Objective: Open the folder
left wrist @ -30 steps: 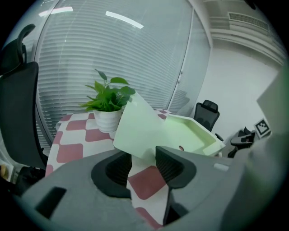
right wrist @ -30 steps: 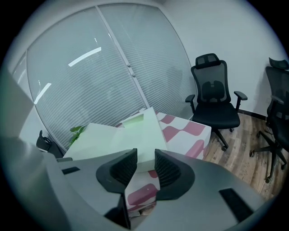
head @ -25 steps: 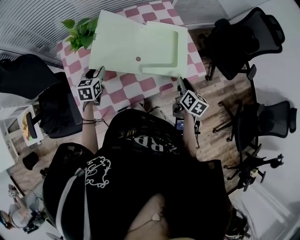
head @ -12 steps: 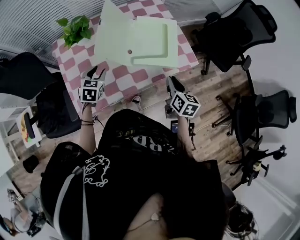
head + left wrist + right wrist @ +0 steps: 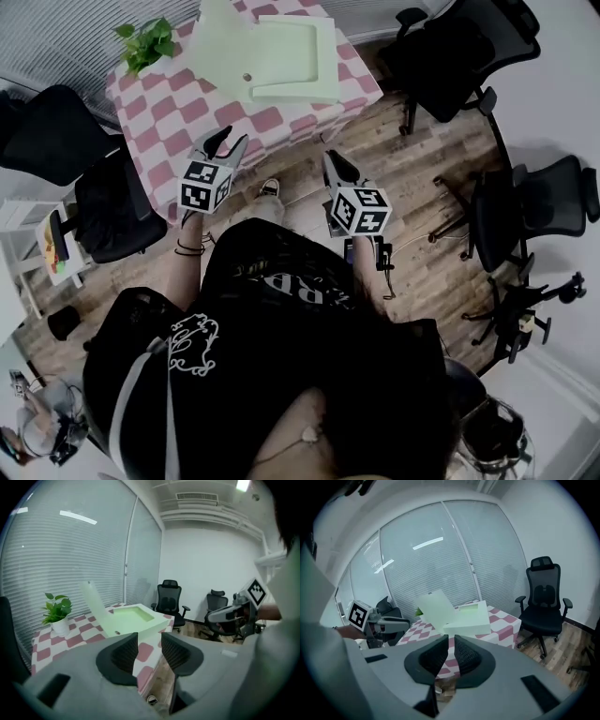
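Two grippers, both mine, both empty. My left gripper (image 5: pixel 228 145) (image 5: pixel 149 641) has its jaws spread about halfway with nothing between the pads. My right gripper (image 5: pixel 334 162) (image 5: pixel 451 644) has just been closing. Its jaws are nearly together with a thin slit left between them, and nothing is in it. Each gripper carries one marker cube, so two cubes.

There is one folder (image 5: pixel 272 52) (image 5: pixel 133 618) (image 5: pixel 466 618), pale green, lying open on the table (image 5: pixel 178 112). One cover panel is tilted up toward the blinds. The other part lies flat and shows one small round dot (image 5: pixel 248 77). The folder is on the far half of the table, toward its right side. Neither gripper touches it, and both hang off the near table edge over the wood floor (image 5: pixel 422 169), well apart from it.

There is one table, covered in a pink-and-white checked cloth. One potted plant (image 5: pixel 145 42) (image 5: pixel 57 613) stands at its far left corner, near the folder but apart from it.

I count four black office chairs (image 5: pixel 459 52) in the head view, two left of the table and two right. None is pushed up to the table.
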`<state>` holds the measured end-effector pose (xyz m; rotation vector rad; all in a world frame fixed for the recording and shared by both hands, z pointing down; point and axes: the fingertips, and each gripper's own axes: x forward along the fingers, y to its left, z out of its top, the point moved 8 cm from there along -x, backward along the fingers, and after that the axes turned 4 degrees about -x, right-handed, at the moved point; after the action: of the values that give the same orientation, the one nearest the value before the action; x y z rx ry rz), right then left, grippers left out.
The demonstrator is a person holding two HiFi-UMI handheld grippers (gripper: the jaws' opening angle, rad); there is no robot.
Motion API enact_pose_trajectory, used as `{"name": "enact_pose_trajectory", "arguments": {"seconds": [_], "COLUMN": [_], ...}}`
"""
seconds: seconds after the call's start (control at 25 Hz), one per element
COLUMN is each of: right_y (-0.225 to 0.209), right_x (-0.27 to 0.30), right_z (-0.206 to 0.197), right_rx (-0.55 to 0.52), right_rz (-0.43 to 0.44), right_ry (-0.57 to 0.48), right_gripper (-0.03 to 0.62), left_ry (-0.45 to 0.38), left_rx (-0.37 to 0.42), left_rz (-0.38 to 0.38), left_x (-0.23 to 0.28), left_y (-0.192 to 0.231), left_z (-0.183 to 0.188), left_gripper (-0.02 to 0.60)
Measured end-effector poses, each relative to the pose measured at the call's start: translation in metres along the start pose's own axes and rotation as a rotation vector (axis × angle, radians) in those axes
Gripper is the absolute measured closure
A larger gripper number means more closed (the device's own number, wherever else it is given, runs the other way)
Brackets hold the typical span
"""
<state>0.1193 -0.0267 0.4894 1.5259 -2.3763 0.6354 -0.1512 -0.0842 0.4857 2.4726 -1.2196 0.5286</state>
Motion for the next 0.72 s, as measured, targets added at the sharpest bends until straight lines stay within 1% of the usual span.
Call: {"name": "enact_pose_trajectory", "arguments": {"seconds": [0.16,0.28,0.52,0.72], "right_y": [0.015,0.023,0.034,0.043], "right_x": [-0.039,-0.066,-0.107,-0.122], "right_z": [-0.018,-0.027,-0.040,-0.045], "right_rx": [-0.043,-0.069,-0.077,-0.091], "right_rz": [0.032,0.047,0.066,0.085], "right_ry": [-0.012,-0.030,-0.073,-0.096], "right_gripper": [0.553,0.554,0.554,0.556], "left_ry": [-0.075,-0.103,-0.097,-0.102], "left_rx": [-0.009,0.019,0.065,0.068], "left_rz": [-0.065,-0.091,-0.101,-0.103], "left_x": [-0.024,-0.041,-0.067,-0.085], "left_y": [-0.054,-0.089,-0.140,-0.161], "left_z": [0.003,0.002,-0.015,-0.021], "left_gripper": [0.422,0.422,0.422,0.422]}}
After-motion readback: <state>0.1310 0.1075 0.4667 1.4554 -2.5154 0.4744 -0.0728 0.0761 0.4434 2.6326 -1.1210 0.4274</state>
